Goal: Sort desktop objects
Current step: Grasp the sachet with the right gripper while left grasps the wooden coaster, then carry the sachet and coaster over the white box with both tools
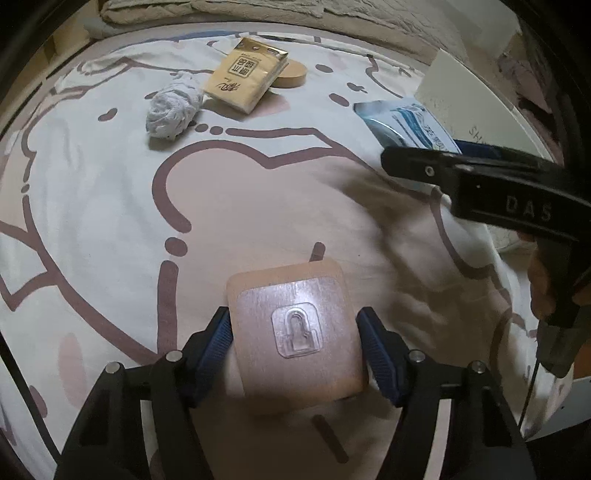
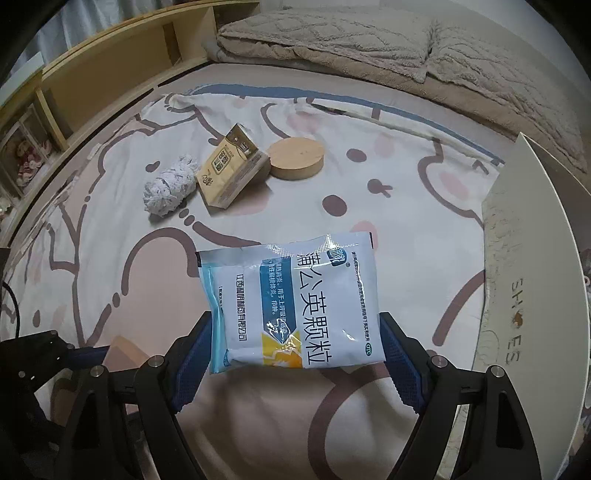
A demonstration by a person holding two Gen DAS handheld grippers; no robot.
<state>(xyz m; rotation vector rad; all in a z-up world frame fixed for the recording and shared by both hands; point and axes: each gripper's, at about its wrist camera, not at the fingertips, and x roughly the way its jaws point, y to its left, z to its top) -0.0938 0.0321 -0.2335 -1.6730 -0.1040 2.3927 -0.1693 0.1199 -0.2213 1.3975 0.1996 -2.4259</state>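
A pale wooden square block (image 1: pixel 295 332) with a clear plastic hook stuck on its top sits between the blue pads of my left gripper (image 1: pixel 293 332). Both pads touch its sides, so the gripper is shut on it, low over the patterned bedsheet (image 1: pixel 110 221). My right gripper (image 2: pixel 295 325) is shut on a white and blue medicine sachet (image 2: pixel 295 299), held by its two side edges just above the sheet. In the left wrist view the right gripper (image 1: pixel 480 184) reaches in from the right with the sachet (image 1: pixel 406 122) in it.
Further back lie a balled white cloth (image 2: pixel 168 190), a yellow tissue pack (image 2: pixel 229 170) and a round wooden disc (image 2: pixel 295 157), close together. A white shoe box (image 2: pixel 524 258) stands at the right. A beige blanket (image 2: pixel 332 33) and a wooden shelf (image 2: pixel 110 48) border the far side.
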